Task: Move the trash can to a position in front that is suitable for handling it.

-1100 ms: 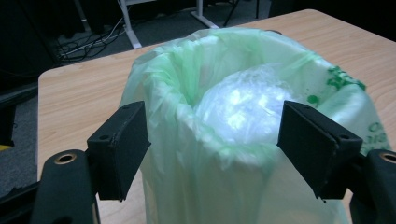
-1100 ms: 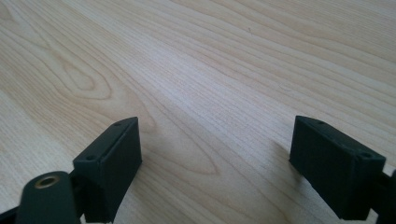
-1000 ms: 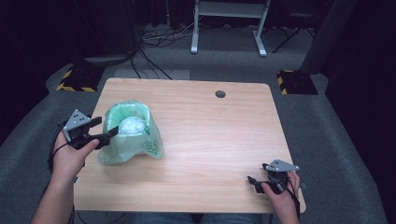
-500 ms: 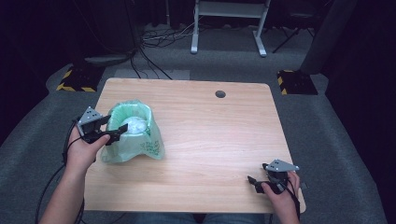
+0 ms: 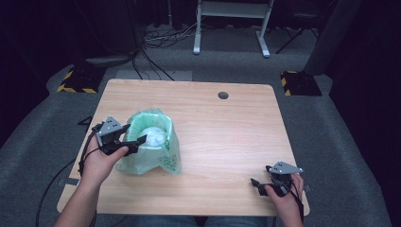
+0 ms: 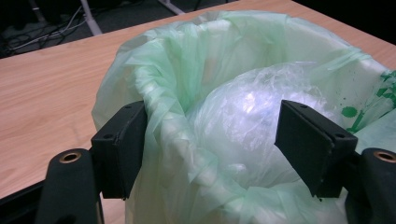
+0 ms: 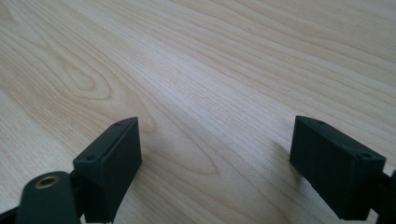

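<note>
While the left gripper [image 5: 135, 143] sits at the near-left rim of the green bag [image 5: 156, 158], its jaws stand wide apart and hold nothing. In the left gripper view, one jaw is outside the bunched rim of the green bag [image 6: 163, 93] and the other is inside the mouth, in front of the clear plastic bundle [image 6: 243, 126] that lies within. The rim passes between the jaws, close against the outer one, though I cannot tell whether it actually touches. The bag stands on the left half of the bench [image 5: 227, 137], mouth up, with the pale bundle [image 5: 153, 135] visible inside from the high view.

I judge the step in hand to be taking hold of the bag's rim: the gripper is placed but has not pinched yet. The next move calls for closing the jaws on the folded film, catching enough of the rim that it does not slip out, and keeping the inner jaw off the bundle so only the bag is taken.

Far across, at the near-right corner of the bench, the right gripper [image 5: 261, 185] rests low over bare wood with its jaws spread wide and empty, well apart from the bag.
</note>
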Available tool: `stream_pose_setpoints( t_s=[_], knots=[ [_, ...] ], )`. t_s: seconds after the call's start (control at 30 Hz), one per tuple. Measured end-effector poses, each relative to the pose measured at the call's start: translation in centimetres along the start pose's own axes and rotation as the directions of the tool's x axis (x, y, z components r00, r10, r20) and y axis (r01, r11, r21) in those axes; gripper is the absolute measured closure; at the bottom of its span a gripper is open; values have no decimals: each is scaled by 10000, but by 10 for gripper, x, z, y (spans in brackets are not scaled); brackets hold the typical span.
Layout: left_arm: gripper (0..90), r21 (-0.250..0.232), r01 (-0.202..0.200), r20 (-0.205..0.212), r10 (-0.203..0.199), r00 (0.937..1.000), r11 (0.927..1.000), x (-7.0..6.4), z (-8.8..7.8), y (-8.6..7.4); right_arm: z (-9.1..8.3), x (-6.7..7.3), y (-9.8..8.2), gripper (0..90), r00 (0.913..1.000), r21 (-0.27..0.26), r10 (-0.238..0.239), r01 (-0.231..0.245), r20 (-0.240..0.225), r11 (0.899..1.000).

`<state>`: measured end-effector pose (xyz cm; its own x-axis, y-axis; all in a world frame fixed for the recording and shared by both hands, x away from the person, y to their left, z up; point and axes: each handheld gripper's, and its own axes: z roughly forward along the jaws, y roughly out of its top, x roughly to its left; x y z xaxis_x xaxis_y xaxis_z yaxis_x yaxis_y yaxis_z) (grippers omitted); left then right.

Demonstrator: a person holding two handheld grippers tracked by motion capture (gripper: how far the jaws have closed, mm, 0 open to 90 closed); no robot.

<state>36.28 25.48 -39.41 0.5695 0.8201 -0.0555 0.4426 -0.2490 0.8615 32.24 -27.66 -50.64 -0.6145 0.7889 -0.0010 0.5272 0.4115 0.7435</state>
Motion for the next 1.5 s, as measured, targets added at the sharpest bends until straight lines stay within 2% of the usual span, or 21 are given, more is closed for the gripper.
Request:
stream_pose_setpoints(
  t_s=[0.17, 0.27, 0.37, 0.47, 0.5, 0.53, 0.57, 0.6, 0.67, 0.73, 0.77, 0.83, 0.87, 0.93, 1.0, 1.1, 1.23, 1.27, 1.37, 1.5],
  knots=[
    [261, -12, -276, 381, 276, 9989, 9996, -28, 3, 3, 0, 0, 0, 166, 10000, -7, -2, 2, 0, 10000],
    [244, -26, -386, 733, 387, 9966, 9993, -39, 3, 6, 0, 0, 0, 166, 10000, -8, -4, 4, 3, 10000],
    [249, -107, -520, 825, 527, 9952, 9986, -44, 1, 8, 0, 0, 0, 166, 10000, -9, -6, 6, 4, 10000],
    [250, -589, -406, 601, 442, 9972, 9974, -35, -10, 13, 0, 0, 0, 166, 10000, -5, -6, 6, 1, 10000],
    [250, -805, -213, 489, 252, 9985, 9965, -30, -13, 14, 0, 0, 0, 166, 10000, -3, 0, 0, -3, 10000],
    [251, -909, -141, 348, 174, 9992, 9958, -25, -15, 14, 0, 0, 0, 166, 10000, 4, 1, -1, -6, 10000],
    [254, -1081, -32, 15, 33, 10000, 9941, -15, -16, 14, 0, 0, 0, 166, 10000, 2, 4, -4, -8, 10000],
    [260, -1055, -10, -213, -12, 9998, 9944, -8, -16, 13, 0, 0, 0, 167, 10000, 9, 6, -6, -12, 10000],
    [267, -741, -137, -1098, 55, 9939, 9972, 11, -9, 5, 0, 0, 0, 167, 10000, 16, 16, -16, -15, 10000],
    [283, -330, -245, -1467, 194, 9890, 9992, 23, 1, -3, 0, 0, 0, 167, 10000, 11, 1, -1, -9, 10000],
    [289, -120, -228, -1485, 208, 9887, 9997, 27, 8, -9, 0, 0, 0, 166, 10000, 10, -7, 7, -6, 10000],
    [312, 110, -165, -1211, 177, 9925, 9998, 29, 22, -21, 0, 0, 0, 165, 10000, 21, 23, -23, 3, 10000],
    [322, 217, -189, -1064, 211, 9941, 9996, 28, 26, -24, -1, 0, 0, 171, 9999, -14, 57, -57, 154, 10000],
    [332, 280, -194, -584, 210, 9981, 9994, 21, 37, -32, -1, 1, 0, 187, 9996, -164, -68, 73, 283, 9998],
    [338, 329, -255, -277, 264, 9993, 9991, 15, 43, -36, -1, 3, 1, 185, 9994, -348, -137, 148, 303, 9993],
    [384, 380, -407, -93, 411, 9991, 9985, 4, 48, -41, -1, 5, 3, 179, 9998, -669, -113, 124, 158, 9977],
    [384, 353, -427, 245, 419, 9988, 9985, -12, 51, -42, -3, 11, 7, 185, 9998, -884, -219, 218, -1, 9958],
    [382, 347, -570, 294, 560, 9980, 9978, -16, 52, -42, -4, 13, 9, 185, 9996, -929, -278, 271, -57, 9953],
    [364, 360, -678, 587, 656, 9961, 9970, -31, 57, -42, -7, 20, 12, 188, 9981, -1013, -532, 500, -296, 9936],
    [365, 344, -639, 914, 605, 9940, 9974, -50, 66, -42, -10, 25, 13, 194, 9976, -1144, -536, 484, -429, 9923]
  ],
)
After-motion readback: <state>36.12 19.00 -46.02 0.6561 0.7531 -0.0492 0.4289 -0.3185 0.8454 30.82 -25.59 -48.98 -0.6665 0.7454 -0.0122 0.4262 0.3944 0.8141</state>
